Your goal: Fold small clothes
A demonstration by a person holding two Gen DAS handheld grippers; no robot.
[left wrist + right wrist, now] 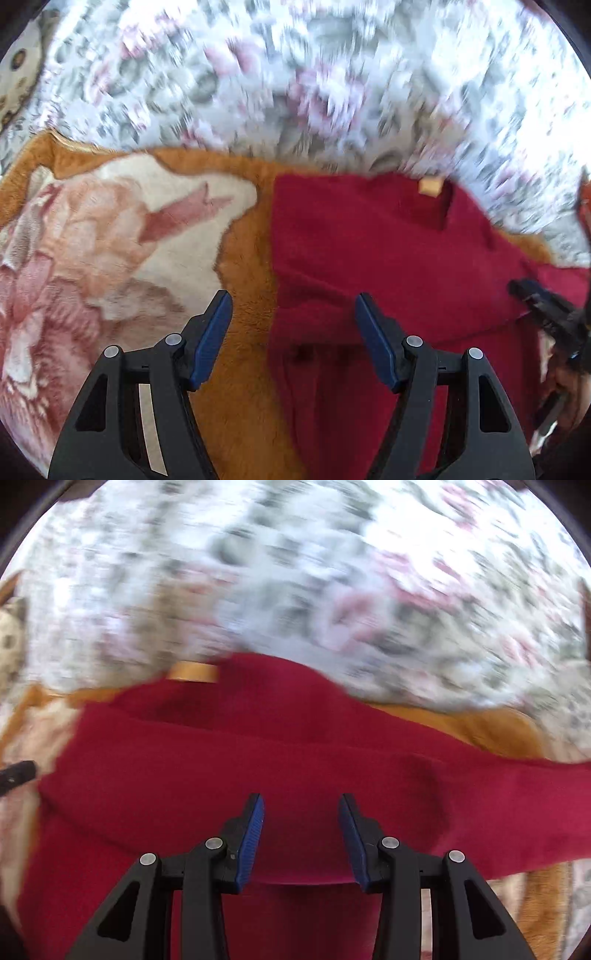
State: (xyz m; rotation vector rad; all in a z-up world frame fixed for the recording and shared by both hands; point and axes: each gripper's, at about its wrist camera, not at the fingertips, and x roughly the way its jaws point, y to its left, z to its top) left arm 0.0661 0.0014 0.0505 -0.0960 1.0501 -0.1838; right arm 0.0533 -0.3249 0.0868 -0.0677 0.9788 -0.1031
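Both tools are built alike. The left gripper [293, 314] has two black plastic arms with angular, triangular cut-outs near their bases, each arm jointed by round silver rivets, two to a side. Its fingers [212, 338] carry flat dark-blue pads on their inner faces. A pale strip shows through a slot in the frame's left side.

The right gripper [301, 819] has the same black frame, the same silver rivets and triangular openings, and brighter blue ribbed pads [251, 843] on the inner faces of its fingers. Seen from the left camera it appears only as a blurred black shape at the right edge.
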